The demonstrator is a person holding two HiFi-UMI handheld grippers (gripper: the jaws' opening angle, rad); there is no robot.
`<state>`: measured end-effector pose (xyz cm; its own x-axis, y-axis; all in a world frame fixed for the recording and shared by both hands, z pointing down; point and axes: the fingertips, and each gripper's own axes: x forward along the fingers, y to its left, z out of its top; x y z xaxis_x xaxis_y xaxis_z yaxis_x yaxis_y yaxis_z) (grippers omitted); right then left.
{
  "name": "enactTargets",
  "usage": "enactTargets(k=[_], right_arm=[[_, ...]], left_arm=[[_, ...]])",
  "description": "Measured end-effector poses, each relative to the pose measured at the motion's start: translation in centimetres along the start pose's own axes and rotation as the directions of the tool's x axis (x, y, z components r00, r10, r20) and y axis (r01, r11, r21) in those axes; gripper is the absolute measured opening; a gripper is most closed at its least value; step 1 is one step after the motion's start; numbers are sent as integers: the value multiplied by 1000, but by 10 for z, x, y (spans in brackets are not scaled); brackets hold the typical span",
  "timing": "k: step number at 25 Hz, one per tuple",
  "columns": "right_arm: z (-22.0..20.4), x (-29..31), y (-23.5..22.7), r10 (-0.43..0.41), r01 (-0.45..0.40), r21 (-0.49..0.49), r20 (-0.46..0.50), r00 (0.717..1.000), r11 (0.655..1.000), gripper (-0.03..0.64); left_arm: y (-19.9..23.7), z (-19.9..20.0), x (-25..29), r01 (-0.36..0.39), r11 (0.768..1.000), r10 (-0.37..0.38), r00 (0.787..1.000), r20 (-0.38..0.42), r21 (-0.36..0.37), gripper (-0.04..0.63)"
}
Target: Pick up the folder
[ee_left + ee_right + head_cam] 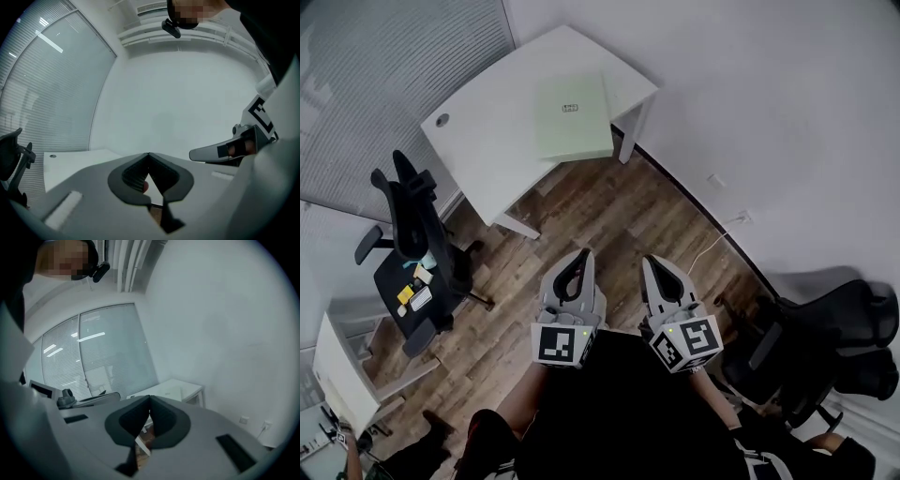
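Note:
A pale green folder (572,117) lies flat on the white desk (478,150) at the far side of the room, near the desk's right end. Both grippers are held well short of the desk, over the wood floor. My left gripper (584,254) is shut with nothing between its tips, which meet in the left gripper view (148,154). Beside it, my right gripper (652,262) is shut and empty too (150,397). In the right gripper view the desk (187,389) appears small ahead, by the wall.
A black office chair (412,239) with small items on its seat stands left of the desk. Another black chair (825,342) is at the right by the wall. A cable and wall socket (737,220) run along the skirting. A white cabinet (337,375) sits lower left.

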<state>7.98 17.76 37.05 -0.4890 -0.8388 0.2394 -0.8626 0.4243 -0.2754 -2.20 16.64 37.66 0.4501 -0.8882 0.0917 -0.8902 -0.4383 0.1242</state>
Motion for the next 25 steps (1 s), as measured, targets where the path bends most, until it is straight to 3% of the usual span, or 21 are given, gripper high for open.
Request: enactTargets(k=[12,16,25], right_arm=[[23,49,-25,-80,79,30,34,996,996,-1],[25,67,-23,-74,74,53,11,997,996,-1],[40,107,-8,-22,22,-21,-12,1000,1000,-1]], left_arm=[[23,19,63,81,997,-81,996,-21,2,5],[41,23,67,67,997,-67,998,-10,-23,5],[81,39,65,4,1000,-3,999,36,-19,5]])
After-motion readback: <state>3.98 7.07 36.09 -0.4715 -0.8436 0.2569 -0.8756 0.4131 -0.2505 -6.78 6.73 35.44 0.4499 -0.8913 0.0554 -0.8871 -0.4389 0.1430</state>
